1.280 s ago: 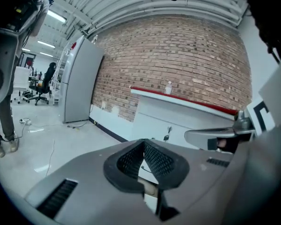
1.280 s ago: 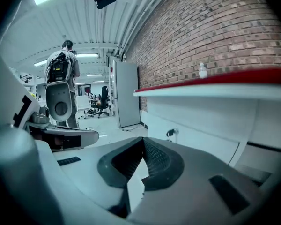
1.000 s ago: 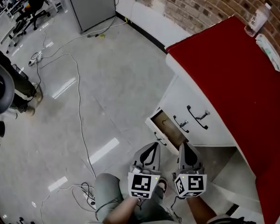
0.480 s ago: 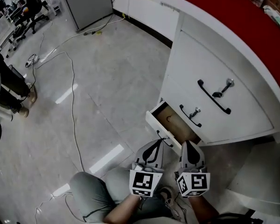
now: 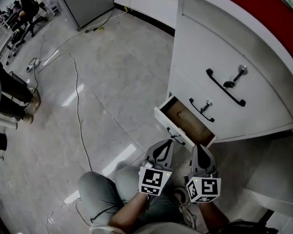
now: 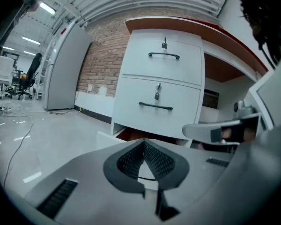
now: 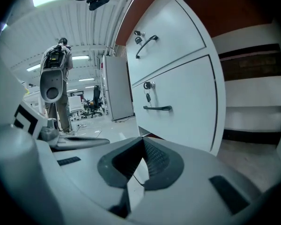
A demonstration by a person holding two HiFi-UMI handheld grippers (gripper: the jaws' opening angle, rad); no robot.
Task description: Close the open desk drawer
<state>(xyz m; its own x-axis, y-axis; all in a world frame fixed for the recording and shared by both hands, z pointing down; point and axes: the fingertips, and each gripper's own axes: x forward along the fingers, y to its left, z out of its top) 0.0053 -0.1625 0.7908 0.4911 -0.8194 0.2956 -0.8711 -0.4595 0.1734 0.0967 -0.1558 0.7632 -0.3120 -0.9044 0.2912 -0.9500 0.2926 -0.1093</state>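
Head view shows the desk drawer (image 5: pixel 165 122) pulled out at the bottom of a white cabinet (image 5: pixel 219 48), under the red desk top (image 5: pixel 263 13). Its brown inside is open to view and its white front panel faces the person. Above it there are two closed drawers, each with a black handle (image 5: pixel 224 87) and a key (image 5: pixel 240 72) in its lock.

The left gripper (image 5: pixel 164 147) is just near the front panel, at the drawer's handle. From this view I cannot tell if it touches the panel. The right gripper (image 5: pixel 198 152) is beside it on the right, near the right corner of the drawer.

In the left gripper view, the left gripper (image 6: pixel 143 143) has its jaws brought together, with nothing between them, and the drawer (image 6: pixel 105 137) lies just beyond the tips. In the right gripper view, the right gripper (image 7: pixel 142 142) also has its jaws together and empty, pointing at the low part of the cabinet.

A thin cable (image 5: pixel 78 101) runs over the grey floor on the left. The person's knee (image 5: pixel 95 189) in grey trousers is at the near edge.
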